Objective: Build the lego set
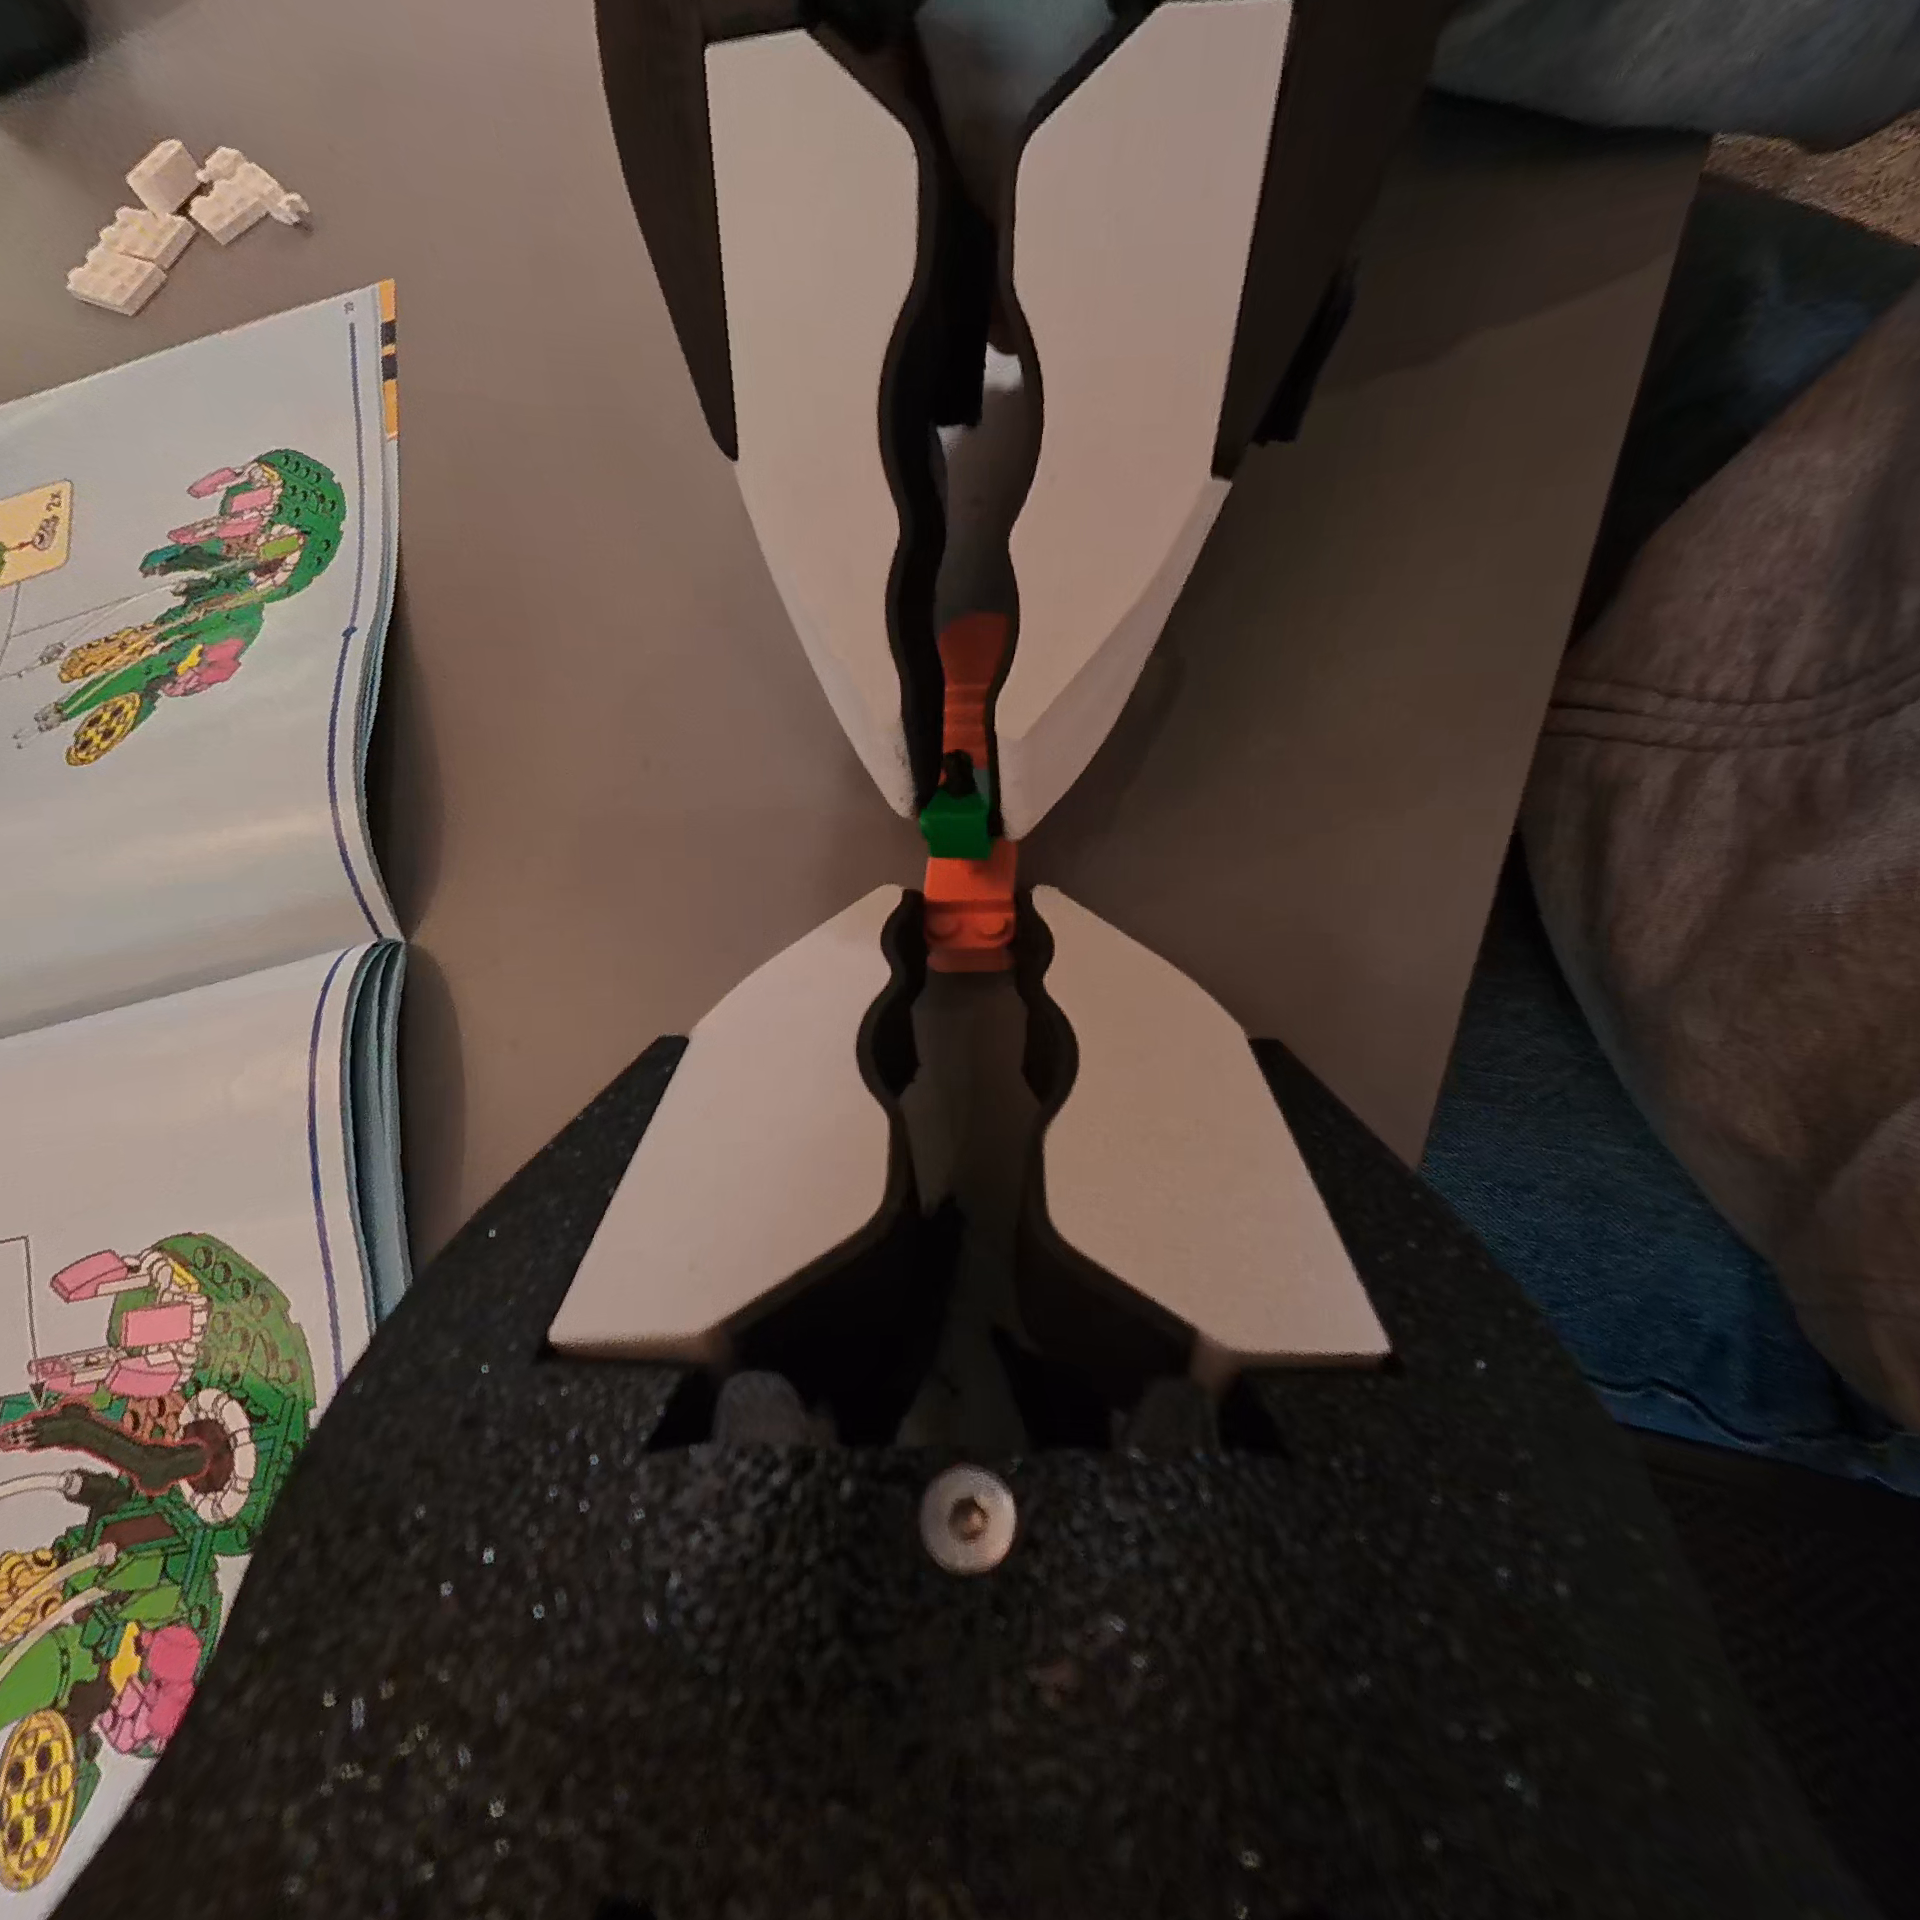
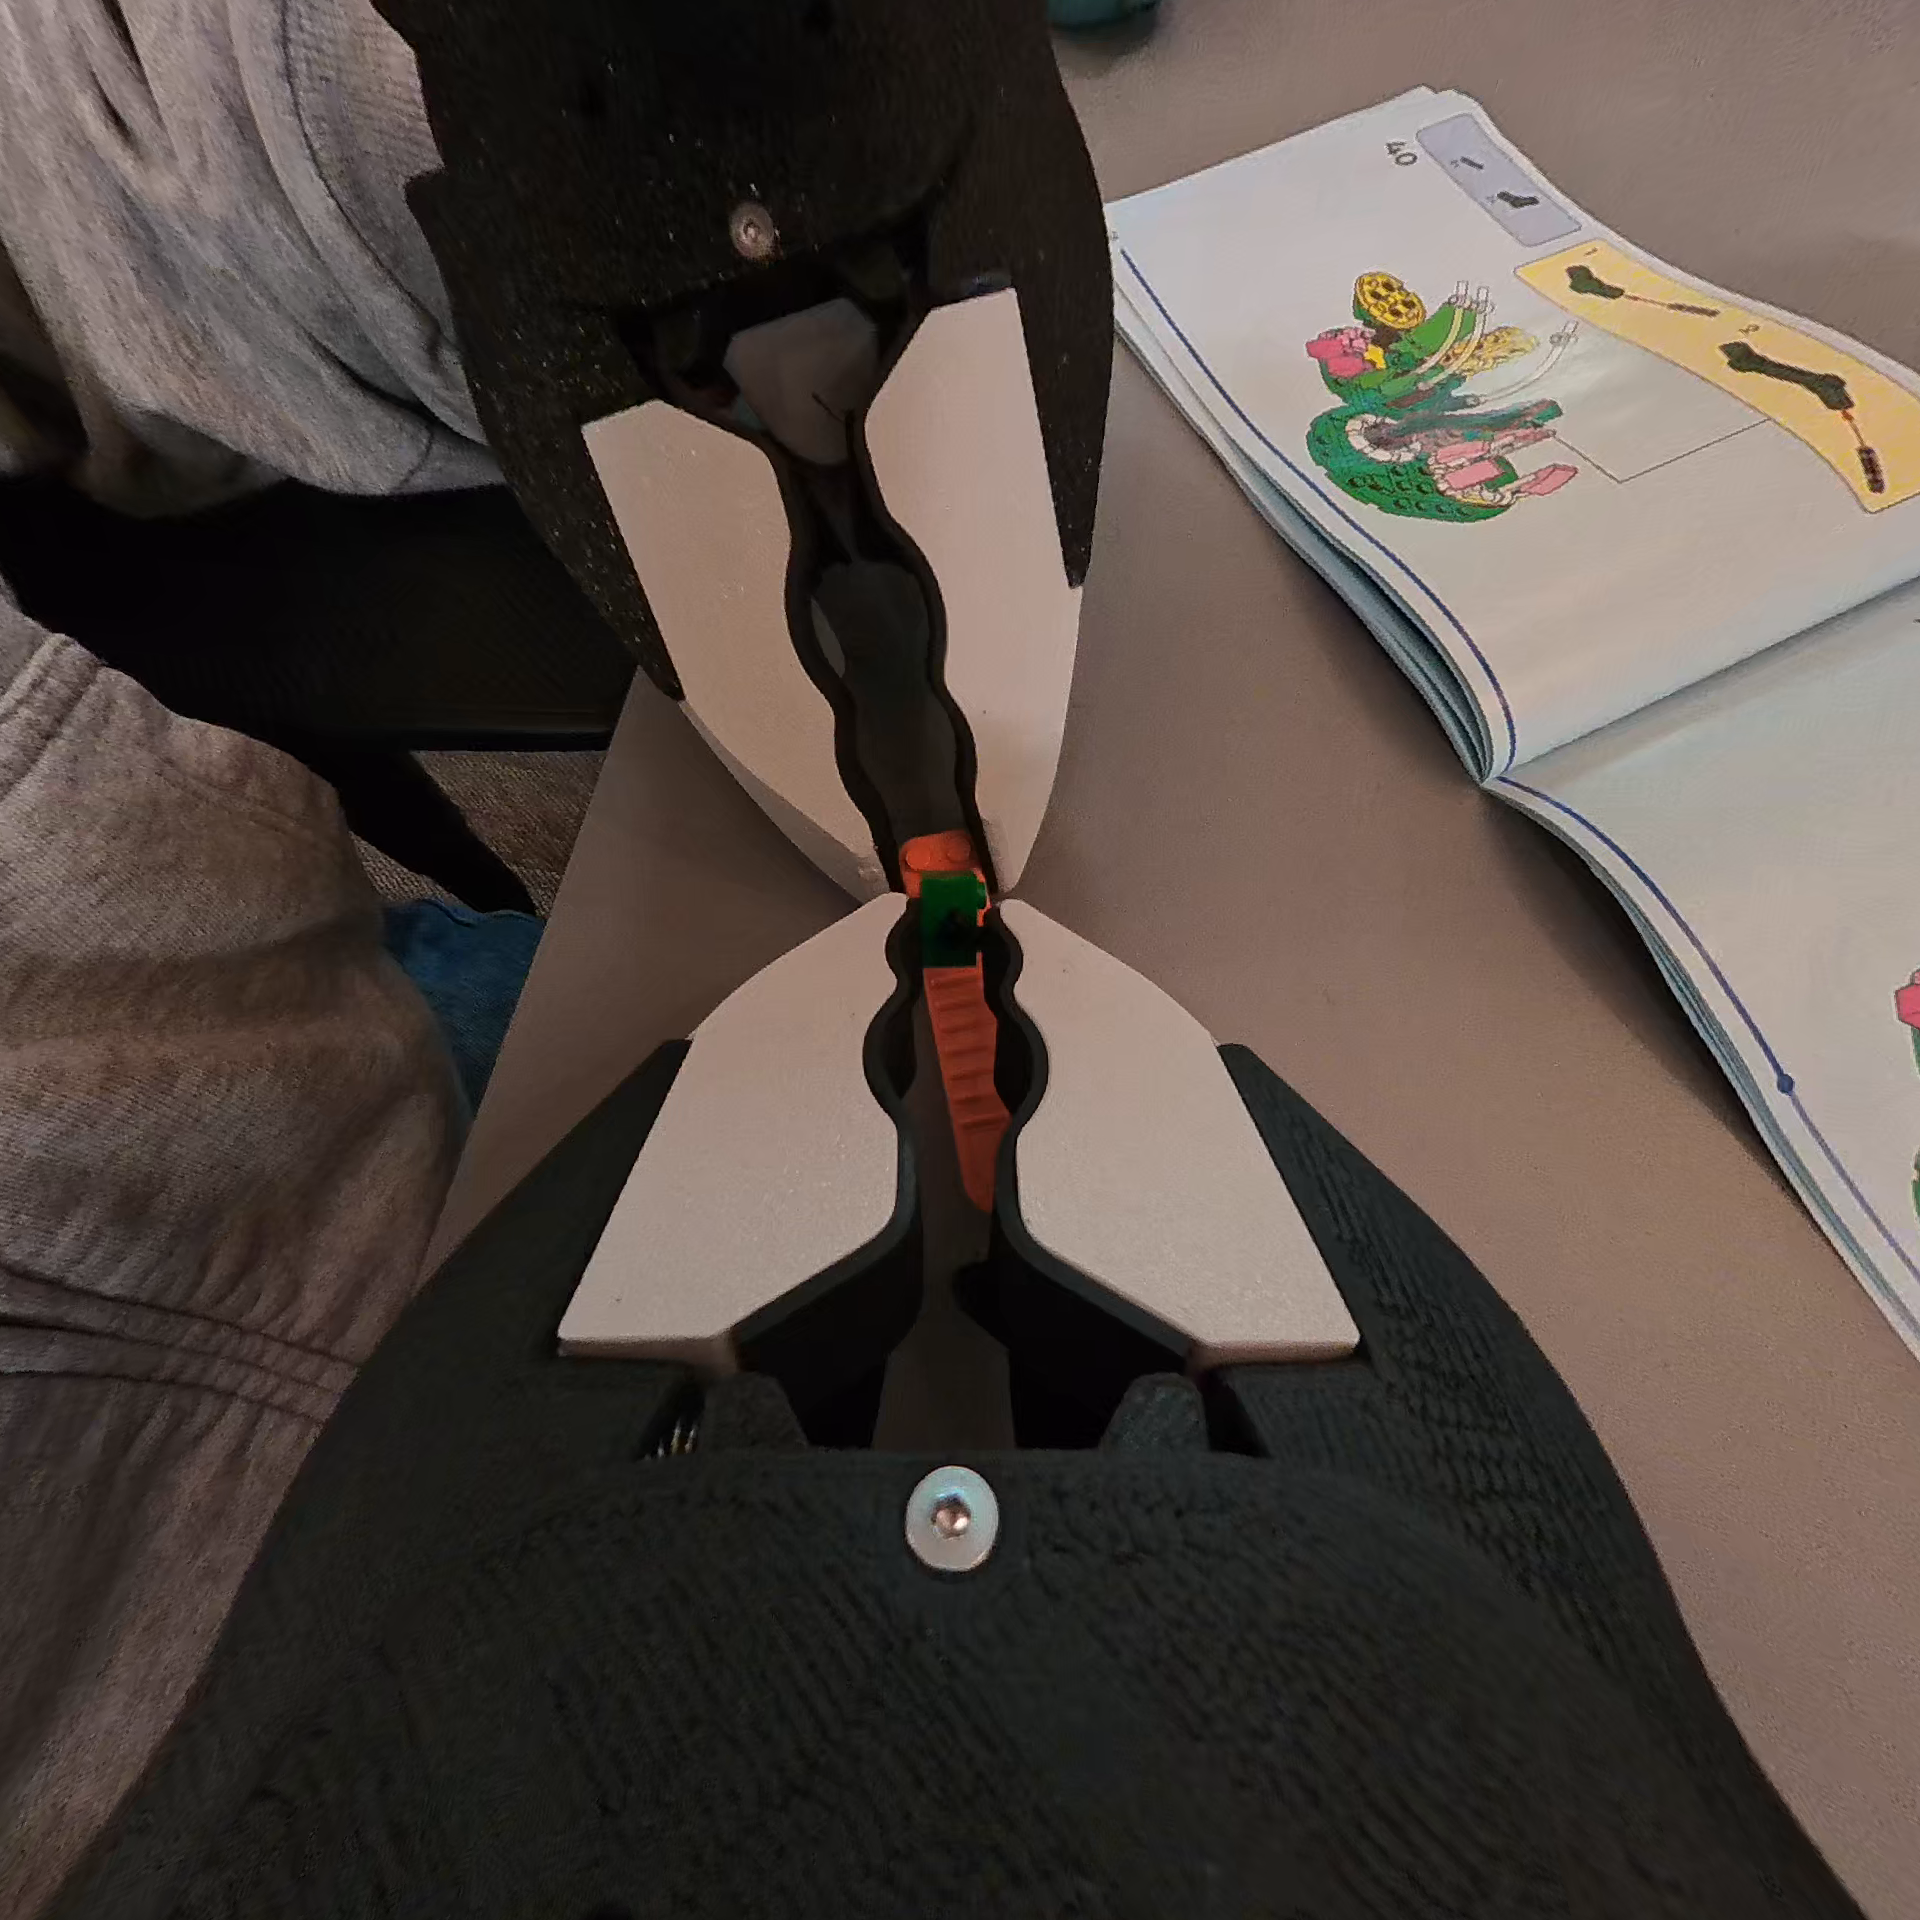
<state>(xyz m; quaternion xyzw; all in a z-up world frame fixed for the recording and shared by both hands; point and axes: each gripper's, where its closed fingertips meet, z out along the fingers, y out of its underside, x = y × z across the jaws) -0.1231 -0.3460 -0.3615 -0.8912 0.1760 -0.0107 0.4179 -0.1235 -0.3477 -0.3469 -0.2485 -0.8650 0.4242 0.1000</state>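
Observation:
My two grippers meet tip to tip above the grey table (image 1: 582,644). My left gripper (image 1: 968,920) is shut on the studded end of an orange piece (image 1: 968,914). My right gripper (image 1: 961,821) comes in from the top of the left wrist view, shut on a small green piece (image 1: 954,823) that touches the orange end. In the right wrist view, my right gripper (image 2: 951,920) pinches the green piece (image 2: 948,914). An orange ribbed part (image 2: 966,1081) runs back between its fingers. The left gripper (image 2: 938,873) holds the orange studded end (image 2: 938,854). I cannot tell whether both orange parts are one piece.
An open instruction booklet (image 1: 187,727) lies on the table, also in the right wrist view (image 2: 1558,540). A few white bricks (image 1: 177,223) lie beyond it. A person's grey clothing (image 2: 156,935) and the table edge (image 1: 1558,727) are close beside the grippers.

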